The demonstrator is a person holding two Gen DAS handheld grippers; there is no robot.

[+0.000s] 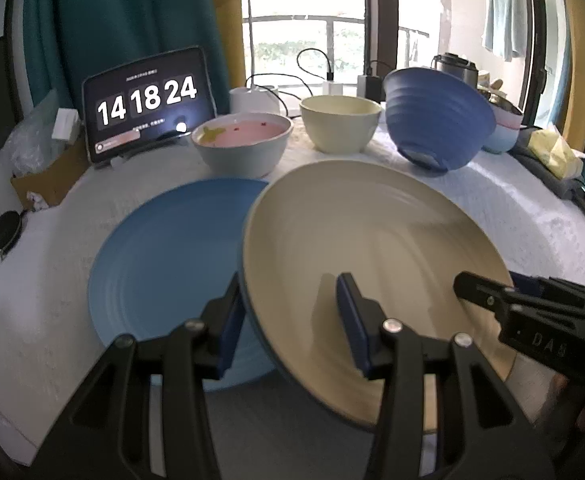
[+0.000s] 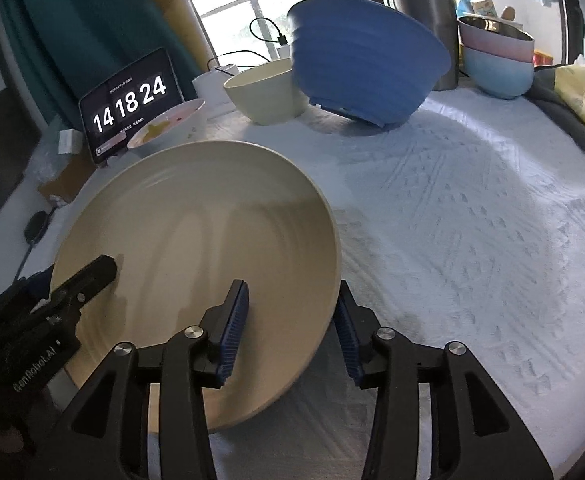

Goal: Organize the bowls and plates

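Observation:
A large cream plate [image 1: 372,240] [image 2: 200,220] is held tilted above the white tablecloth. My left gripper [image 1: 288,320] straddles its left rim, one finger under and one on top. My right gripper [image 2: 292,316] straddles its right rim the same way; it also shows in the left wrist view [image 1: 488,300]. A blue plate [image 1: 168,272] lies flat on the cloth, partly under the cream plate. At the back stand a pink-lined bowl [image 1: 242,144], a cream bowl [image 1: 340,126] and a tipped dark blue bowl [image 1: 436,120] [image 2: 364,60].
A tablet clock [image 1: 148,104] stands at the back left beside a cardboard box [image 1: 48,180]. Stacked pastel bowls [image 2: 496,56], a steel pot [image 2: 428,8] and a yellow tissue pack [image 2: 580,96] sit at the back right. Cables run along the back edge.

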